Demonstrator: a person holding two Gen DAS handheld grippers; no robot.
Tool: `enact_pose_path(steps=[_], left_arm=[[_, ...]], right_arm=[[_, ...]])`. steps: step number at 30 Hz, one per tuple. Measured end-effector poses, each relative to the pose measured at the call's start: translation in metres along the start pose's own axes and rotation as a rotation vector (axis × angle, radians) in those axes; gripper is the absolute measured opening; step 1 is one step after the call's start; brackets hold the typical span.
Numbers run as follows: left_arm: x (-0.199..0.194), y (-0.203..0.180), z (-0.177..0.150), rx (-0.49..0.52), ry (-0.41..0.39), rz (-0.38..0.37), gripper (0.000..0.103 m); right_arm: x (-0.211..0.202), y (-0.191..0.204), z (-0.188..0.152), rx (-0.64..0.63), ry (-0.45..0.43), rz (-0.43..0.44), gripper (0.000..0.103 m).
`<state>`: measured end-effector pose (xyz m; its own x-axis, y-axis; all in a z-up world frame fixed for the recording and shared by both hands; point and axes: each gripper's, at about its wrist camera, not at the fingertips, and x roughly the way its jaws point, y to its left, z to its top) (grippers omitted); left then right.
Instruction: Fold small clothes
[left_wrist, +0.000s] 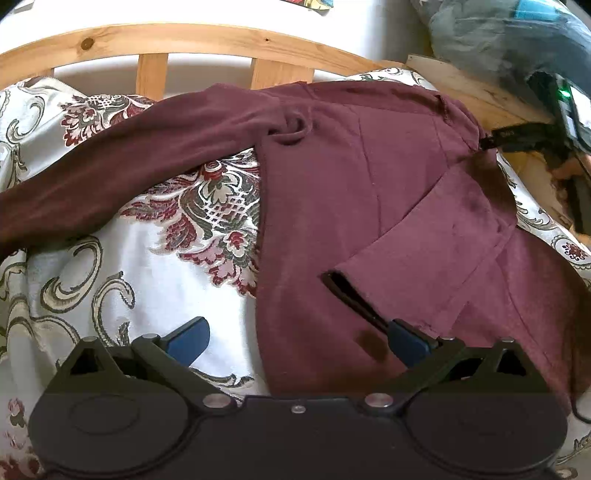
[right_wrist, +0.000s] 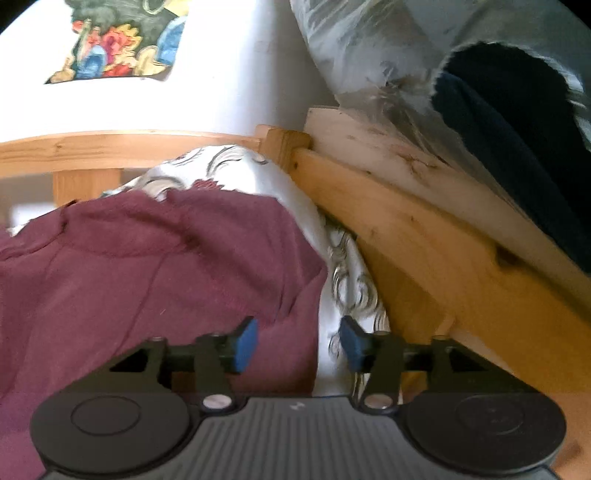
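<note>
A wooden bed frame (left_wrist: 147, 38) curves across the top of the left view, with a patterned bedspread (left_wrist: 92, 266) filling the lower left. A maroon top (left_wrist: 332, 177) lies spread on the bedspread, centre to right, one sleeve reaching to the left edge and the other folded across its body at lower right. The left tongs (left_wrist: 299, 338) stand wide apart, straddling the top's edge, gripping nothing. The right tongs (right_wrist: 298, 345) are apart at lower centre, over the top's right edge, empty.

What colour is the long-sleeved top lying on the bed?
Maroon, a plain dark wine red. The long-sleeved top shows best in the left wrist view.
</note>
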<state>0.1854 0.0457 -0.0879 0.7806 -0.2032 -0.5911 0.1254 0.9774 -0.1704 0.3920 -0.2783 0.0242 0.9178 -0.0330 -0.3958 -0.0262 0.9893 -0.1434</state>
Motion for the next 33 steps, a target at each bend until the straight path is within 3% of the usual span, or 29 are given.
enact_pose_path(steps=[3, 8, 15, 19, 21, 24, 26, 31, 33], left_arm=[[0.000, -0.002, 0.000, 0.006, 0.000, 0.008, 0.102], [-0.006, 0.000, 0.002, -0.019, -0.026, 0.073, 0.102], [-0.041, 0.022, 0.032, -0.113, -0.174, 0.241, 0.102], [-0.075, 0.051, 0.056, -0.090, -0.243, 0.366, 0.102], [-0.088, 0.072, 0.067, -0.041, -0.212, 0.429, 0.102], [-0.097, 0.110, 0.078, 0.031, -0.081, 0.511, 0.102], [-0.102, 0.135, 0.082, 0.024, -0.018, 0.574, 0.102], [-0.112, 0.188, 0.082, -0.100, 0.172, 0.577, 0.102], [-0.115, 0.201, 0.075, -0.174, 0.247, 0.539, 0.102]], right_arm=[[-0.033, 0.005, -0.021, 0.016, -0.005, 0.050, 0.084], [-0.095, 0.025, -0.055, 0.018, -0.023, 0.131, 0.102], [-0.165, 0.060, -0.099, 0.017, -0.035, 0.232, 0.103], [-0.192, 0.076, -0.122, 0.030, -0.038, 0.268, 0.103], [-0.202, 0.086, -0.131, 0.037, -0.040, 0.279, 0.103], [-0.212, 0.101, -0.143, 0.029, -0.039, 0.307, 0.103], [-0.216, 0.109, -0.146, 0.010, -0.040, 0.330, 0.103], [-0.231, 0.124, -0.151, -0.031, -0.084, 0.353, 0.103], [-0.236, 0.125, -0.153, -0.034, -0.089, 0.367, 0.103]])
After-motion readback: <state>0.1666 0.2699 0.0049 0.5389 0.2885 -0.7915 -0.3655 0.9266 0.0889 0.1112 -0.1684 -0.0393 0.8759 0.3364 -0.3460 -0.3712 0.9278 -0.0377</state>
